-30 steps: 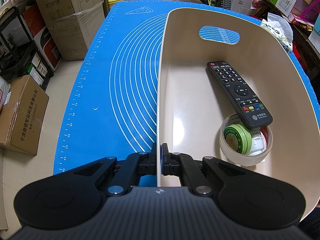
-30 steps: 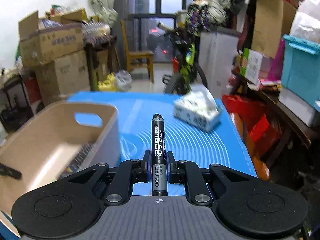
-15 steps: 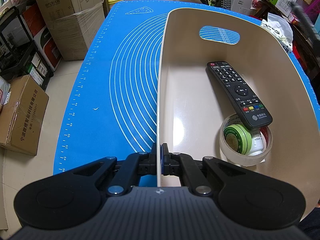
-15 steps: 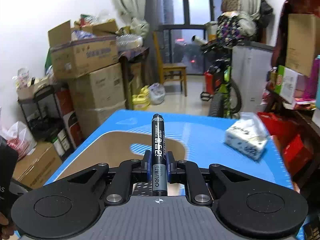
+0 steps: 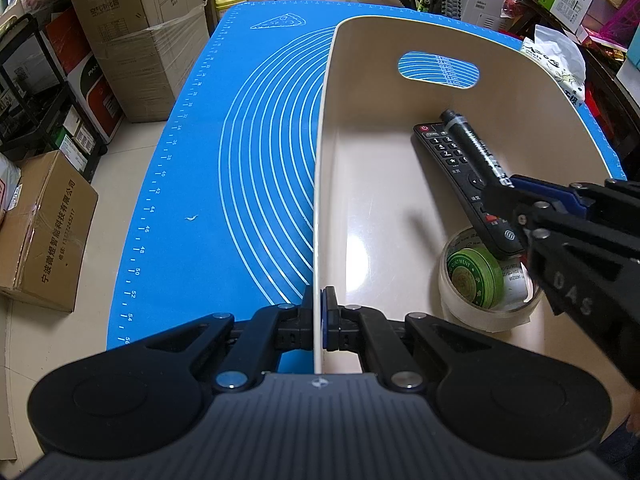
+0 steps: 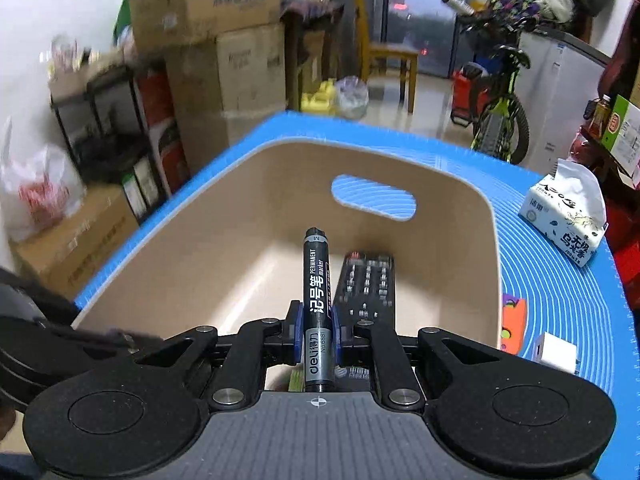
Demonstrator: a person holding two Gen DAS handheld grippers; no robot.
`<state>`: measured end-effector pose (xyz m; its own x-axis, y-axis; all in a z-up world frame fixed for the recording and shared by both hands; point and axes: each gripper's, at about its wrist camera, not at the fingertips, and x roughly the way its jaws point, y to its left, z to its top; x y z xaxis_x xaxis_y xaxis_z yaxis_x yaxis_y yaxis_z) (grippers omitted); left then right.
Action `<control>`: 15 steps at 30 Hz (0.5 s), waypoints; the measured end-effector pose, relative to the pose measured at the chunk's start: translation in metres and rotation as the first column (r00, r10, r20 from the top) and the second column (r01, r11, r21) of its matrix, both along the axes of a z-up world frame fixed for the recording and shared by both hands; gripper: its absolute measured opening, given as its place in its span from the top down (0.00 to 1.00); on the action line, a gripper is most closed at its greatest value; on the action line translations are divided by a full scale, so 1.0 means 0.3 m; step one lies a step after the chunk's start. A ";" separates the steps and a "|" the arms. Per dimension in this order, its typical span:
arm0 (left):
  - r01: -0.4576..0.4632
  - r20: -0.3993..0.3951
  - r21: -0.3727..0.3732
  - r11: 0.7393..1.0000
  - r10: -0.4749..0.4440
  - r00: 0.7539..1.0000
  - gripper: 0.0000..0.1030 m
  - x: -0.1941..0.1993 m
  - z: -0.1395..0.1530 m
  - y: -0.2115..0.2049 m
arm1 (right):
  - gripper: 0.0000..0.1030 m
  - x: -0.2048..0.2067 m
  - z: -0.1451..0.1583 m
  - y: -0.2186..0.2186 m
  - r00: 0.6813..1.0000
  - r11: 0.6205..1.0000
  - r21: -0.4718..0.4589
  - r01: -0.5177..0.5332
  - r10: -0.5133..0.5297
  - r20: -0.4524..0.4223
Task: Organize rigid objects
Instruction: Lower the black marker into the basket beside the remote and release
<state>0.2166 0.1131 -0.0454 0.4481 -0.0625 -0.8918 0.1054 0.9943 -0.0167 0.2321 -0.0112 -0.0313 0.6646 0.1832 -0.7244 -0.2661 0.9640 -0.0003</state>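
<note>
The beige plastic bin's (image 5: 360,128) rim is clamped by the left tongs (image 5: 320,316); a black permanent marker (image 6: 317,292) is clamped in the right tongs (image 6: 317,336) above a black remote control (image 5: 460,176).

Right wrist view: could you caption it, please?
Right gripper holds a black marker over the beige bin.

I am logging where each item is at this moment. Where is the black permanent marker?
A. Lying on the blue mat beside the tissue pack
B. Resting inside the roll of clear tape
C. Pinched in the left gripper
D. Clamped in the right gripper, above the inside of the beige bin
D: the right gripper is clamped on the marker, held over the remote inside the beige bin.
</note>
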 end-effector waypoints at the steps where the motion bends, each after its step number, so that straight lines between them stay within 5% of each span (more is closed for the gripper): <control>1: 0.000 0.000 0.000 1.000 0.000 1.000 0.97 0.000 0.000 0.000 | 0.75 0.008 -0.006 0.008 1.000 1.000 -0.014 0.000 -0.001 -0.020; 11: 0.001 0.000 -0.001 1.000 -0.001 1.000 0.97 0.000 0.000 -0.001 | 0.74 0.021 -0.067 0.036 0.987 0.997 -0.058 -0.045 0.035 -0.156; 15: 0.000 0.000 -0.003 1.000 0.000 1.000 0.97 -0.001 0.004 0.002 | 0.40 0.014 -0.040 0.013 0.992 1.000 -0.017 -0.018 0.016 -0.128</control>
